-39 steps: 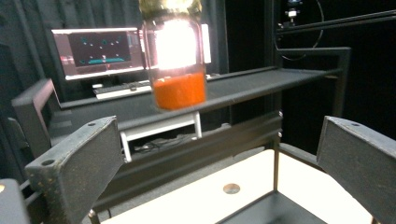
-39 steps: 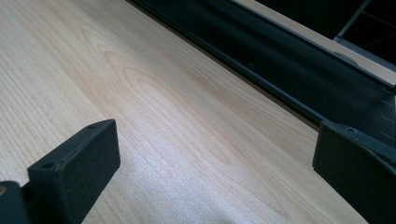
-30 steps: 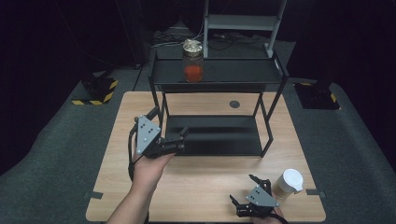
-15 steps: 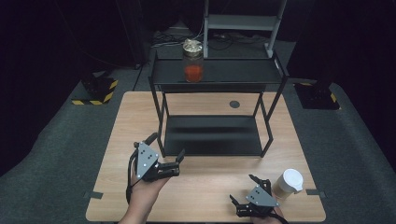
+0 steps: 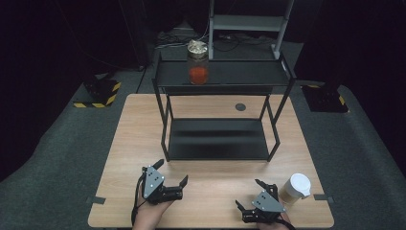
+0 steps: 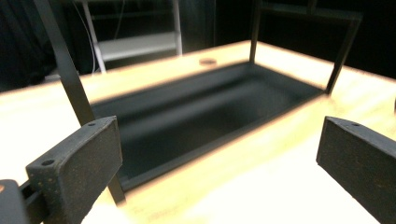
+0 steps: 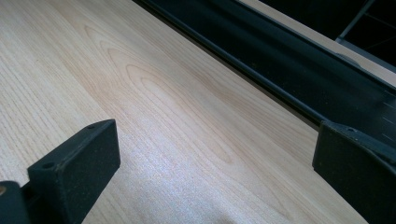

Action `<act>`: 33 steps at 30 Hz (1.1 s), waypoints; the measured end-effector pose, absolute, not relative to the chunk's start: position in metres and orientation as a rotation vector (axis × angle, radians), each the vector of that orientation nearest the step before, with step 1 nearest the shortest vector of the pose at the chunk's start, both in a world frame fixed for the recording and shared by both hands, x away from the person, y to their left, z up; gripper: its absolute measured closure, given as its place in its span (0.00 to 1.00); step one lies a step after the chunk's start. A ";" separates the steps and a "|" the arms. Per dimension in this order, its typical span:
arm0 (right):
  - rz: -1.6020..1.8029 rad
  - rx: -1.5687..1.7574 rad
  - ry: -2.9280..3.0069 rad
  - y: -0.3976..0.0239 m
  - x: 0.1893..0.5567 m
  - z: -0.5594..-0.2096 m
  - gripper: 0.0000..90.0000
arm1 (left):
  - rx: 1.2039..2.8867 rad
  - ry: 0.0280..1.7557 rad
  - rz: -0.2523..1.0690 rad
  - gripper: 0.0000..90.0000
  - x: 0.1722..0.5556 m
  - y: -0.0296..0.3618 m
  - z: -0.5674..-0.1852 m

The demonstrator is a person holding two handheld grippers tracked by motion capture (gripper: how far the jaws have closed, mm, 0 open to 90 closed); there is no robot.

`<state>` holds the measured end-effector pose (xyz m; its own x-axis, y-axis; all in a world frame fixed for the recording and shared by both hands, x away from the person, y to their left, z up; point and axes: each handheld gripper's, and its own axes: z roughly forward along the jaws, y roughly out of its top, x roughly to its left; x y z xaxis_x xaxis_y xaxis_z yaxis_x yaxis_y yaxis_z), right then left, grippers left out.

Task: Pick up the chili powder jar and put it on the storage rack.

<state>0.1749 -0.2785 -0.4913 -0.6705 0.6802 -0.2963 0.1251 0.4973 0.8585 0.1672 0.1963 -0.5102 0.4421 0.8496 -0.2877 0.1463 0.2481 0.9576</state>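
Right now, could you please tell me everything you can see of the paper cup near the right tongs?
The paper cup stands upright on the wooden table at its near right corner, beside the right tongs. It has a tan, cardboard-looking body and a white lid that is fitted on. Whether the tongs touch it cannot be told; they stand open and do not grip it. Its contents are hidden.

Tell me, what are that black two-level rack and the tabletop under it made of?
The rack looks like metal with a matte black finish: thin straight legs, flat dark shelves with a dull sheen. The table looks like pale wood or wood-look laminate; clear grain lines and a soft satin gloss leave that open.
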 end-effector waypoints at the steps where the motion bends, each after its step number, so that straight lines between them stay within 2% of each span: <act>1: 1.142 0.658 2.114 -0.278 0.175 -0.491 0.00 | 1.275 1.034 0.617 0.00 0.166 0.196 -0.515; 14: 1.133 0.654 2.112 -0.277 0.174 -0.491 0.00 | 1.440 1.064 0.625 0.01 0.167 0.194 -0.536; 21: 1.131 0.649 2.120 -0.277 0.175 -0.491 0.00 | 1.509 1.029 0.706 0.01 0.161 0.180 -0.536; 33: 1.154 0.680 2.102 -0.280 0.174 -0.492 0.00 | 1.491 1.040 0.706 0.01 0.160 0.181 -0.537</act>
<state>0.1743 -0.2797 -0.4919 -0.6628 0.6934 -0.2827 0.1340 0.4812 0.8663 0.1604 0.1808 -0.5367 0.4308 0.8949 -0.1163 0.2222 0.0197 0.9748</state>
